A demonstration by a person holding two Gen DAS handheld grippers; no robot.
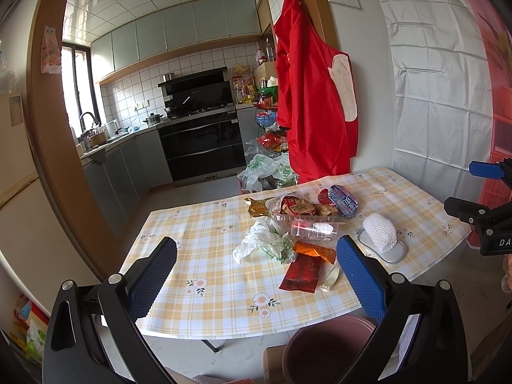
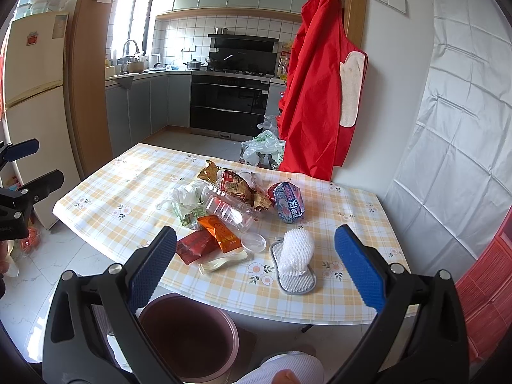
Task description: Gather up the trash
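**Nothing picked yet: both grippers open over the trash pile**

We're at the start of the job, by our read. Left gripper [image 1: 256, 262] and right gripper [image 2: 256, 256] both hang above the near edge of the table [image 2: 96, 192], jaws spread wide, nothing between them.

The trash sits in one heap mid-table: crumpled white-green plastic bag [image 2: 187, 200], clear plastic bottle [image 2: 228, 212] lying on its side, orange wrapper [image 2: 220, 232], dark red wrapper [image 2: 193, 246] beside it, a small clear lid [image 2: 253, 242], gold-brown snack wrappers [image 2: 235, 185] at the back, and a blue-red packet [image 2: 289, 206] to the right. A white foam net [image 2: 296, 251] rests on a grey pad [image 2: 297, 283], a bit apart from the heap; can't tell if that's trash.

Bin [image 2: 188, 336] stands on the floor right below the table's near edge, between the grippers, looks empty.

Next move, imo: go for the nearest flat pieces first, e.g. dark red wrapper w/ the left. Needs a low approach, since thin film lies flush on the cloth; jaws must close on an edge or a raised crease. Then a short carry back & down to the bin.
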